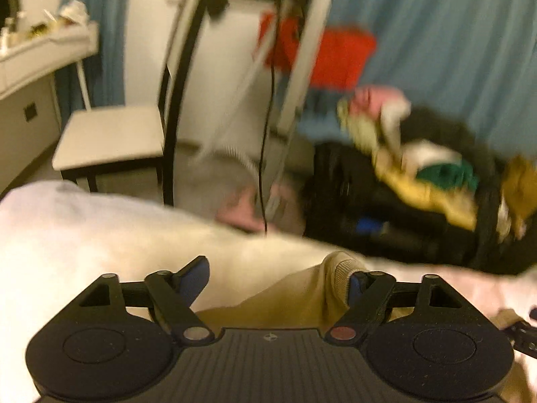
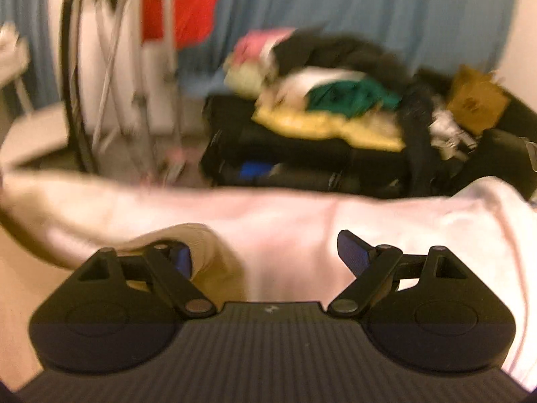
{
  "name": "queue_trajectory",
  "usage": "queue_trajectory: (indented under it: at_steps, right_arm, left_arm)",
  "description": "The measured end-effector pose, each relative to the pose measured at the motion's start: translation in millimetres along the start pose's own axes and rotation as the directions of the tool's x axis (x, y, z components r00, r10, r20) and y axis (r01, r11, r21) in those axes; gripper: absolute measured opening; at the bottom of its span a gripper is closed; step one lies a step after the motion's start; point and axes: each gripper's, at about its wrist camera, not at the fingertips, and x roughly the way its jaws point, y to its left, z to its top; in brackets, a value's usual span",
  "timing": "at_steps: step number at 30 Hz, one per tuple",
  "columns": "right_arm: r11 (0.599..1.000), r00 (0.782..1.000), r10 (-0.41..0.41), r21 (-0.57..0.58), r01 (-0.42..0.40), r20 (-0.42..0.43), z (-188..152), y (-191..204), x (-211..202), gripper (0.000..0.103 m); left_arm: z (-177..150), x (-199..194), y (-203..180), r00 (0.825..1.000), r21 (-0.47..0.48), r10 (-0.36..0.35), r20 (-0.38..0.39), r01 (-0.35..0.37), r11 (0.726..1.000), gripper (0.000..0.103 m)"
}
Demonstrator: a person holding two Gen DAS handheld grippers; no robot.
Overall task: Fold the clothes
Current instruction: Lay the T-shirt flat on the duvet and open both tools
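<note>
I read these colours, placed relative to the black suitcase (image 2: 302, 154). On top of it: a yellow garment (image 2: 322, 124), a green garment (image 2: 352, 95), a pink garment (image 2: 255, 43) and a black garment (image 2: 335, 50). Behind it hangs a blue curtain (image 2: 335, 3); beside it, to its left, a red cloth (image 2: 188, 13). In front of it lies a white sheet (image 2: 302, 218) carrying a tan garment (image 1: 285, 295) with a ribbed cuff. Both tongs, left (image 1: 278, 282) and right (image 2: 265, 255), are black with blue pads.
</note>
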Motion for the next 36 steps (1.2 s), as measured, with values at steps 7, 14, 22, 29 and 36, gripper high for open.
queue_trajectory:
  at_steps: [7,14,22,29,36]
  right_arm:
    - [0.979,0.977,0.193,-0.05,-0.198,-0.091,0,28,-21,0.086]
    - [0.983,0.982,0.185,-0.019,-0.184,0.035,-10,33,-95,0.086]
    - [0.977,0.96,0.187,0.059,-0.203,0.211,-75,32,-237,0.086]
    - [0.957,0.926,0.212,0.126,-0.262,0.312,-146,28,-352,0.086]
    - [0.913,0.904,0.257,0.22,-0.342,0.342,-205,15,-398,0.086]
  left_arm:
    - [6,-1,-2,0.976,0.094,-0.035,-0.216,0.057,0.994,0.1]
    - [-15,-94,-1,0.996,0.113,-0.053,-0.071,0.061,0.992,0.102]
    - [-104,-258,13,0.979,0.085,-0.1,0.178,0.086,0.993,0.102]
    - [-190,-377,37,0.957,0.044,-0.11,0.269,0.102,0.994,0.102]
    - [-200,-378,76,0.963,-0.119,-0.111,0.244,0.144,0.982,0.101]
